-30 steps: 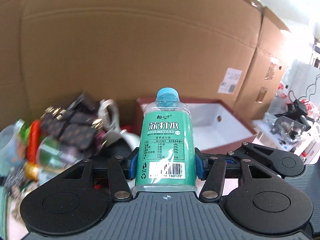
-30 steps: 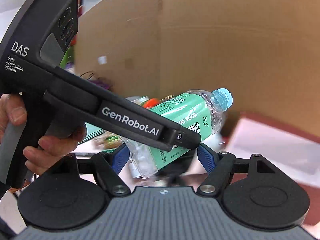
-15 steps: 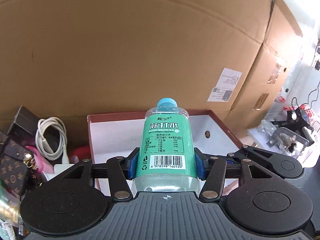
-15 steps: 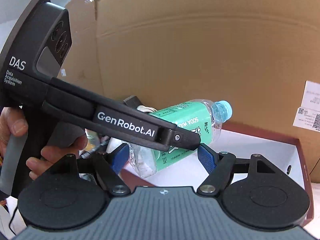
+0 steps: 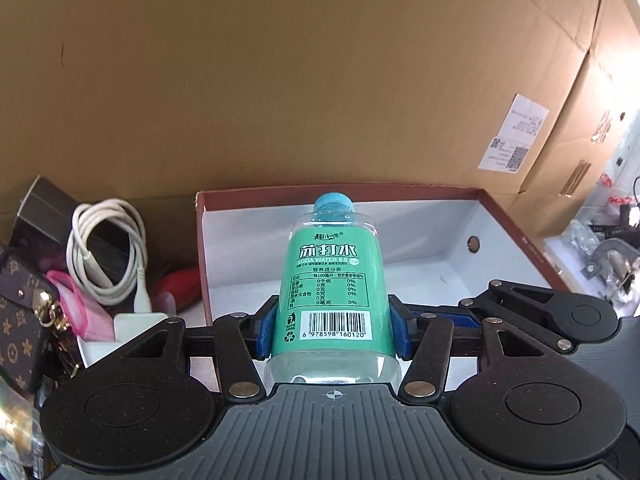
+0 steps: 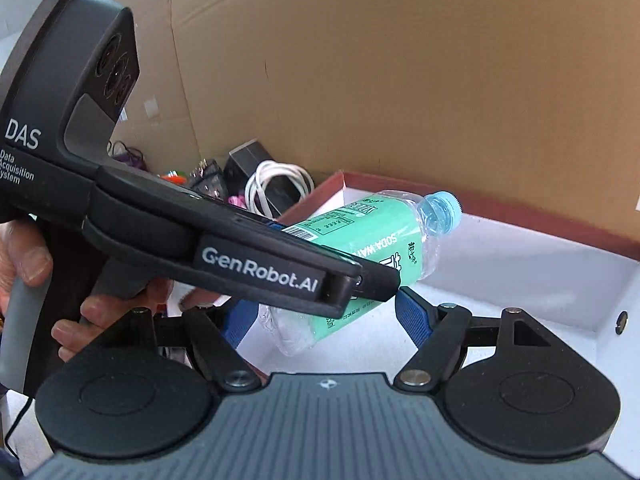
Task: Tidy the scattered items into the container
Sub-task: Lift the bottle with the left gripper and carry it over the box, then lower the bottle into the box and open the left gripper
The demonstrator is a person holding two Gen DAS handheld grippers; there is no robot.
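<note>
At 9 o'clock in the left wrist view, a coiled white cable (image 5: 106, 250) lies among clutter. In the centre, the left gripper (image 5: 334, 330) clamps a green-labelled soda water bottle (image 5: 334, 280) between its blue pads, cap toward 12 o'clock, above the white-lined box (image 5: 500, 216). In the right wrist view, the right gripper (image 6: 326, 318) is spread, gripping nothing; the bottle sits tilted between its fingers, cap toward 2 o'clock.

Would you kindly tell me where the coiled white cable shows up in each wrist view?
Left wrist: white cable at left, beside the red-rimmed box.
Right wrist: cable at centre, behind the left gripper.
Shared landmark: the box's near-left corner.
</note>
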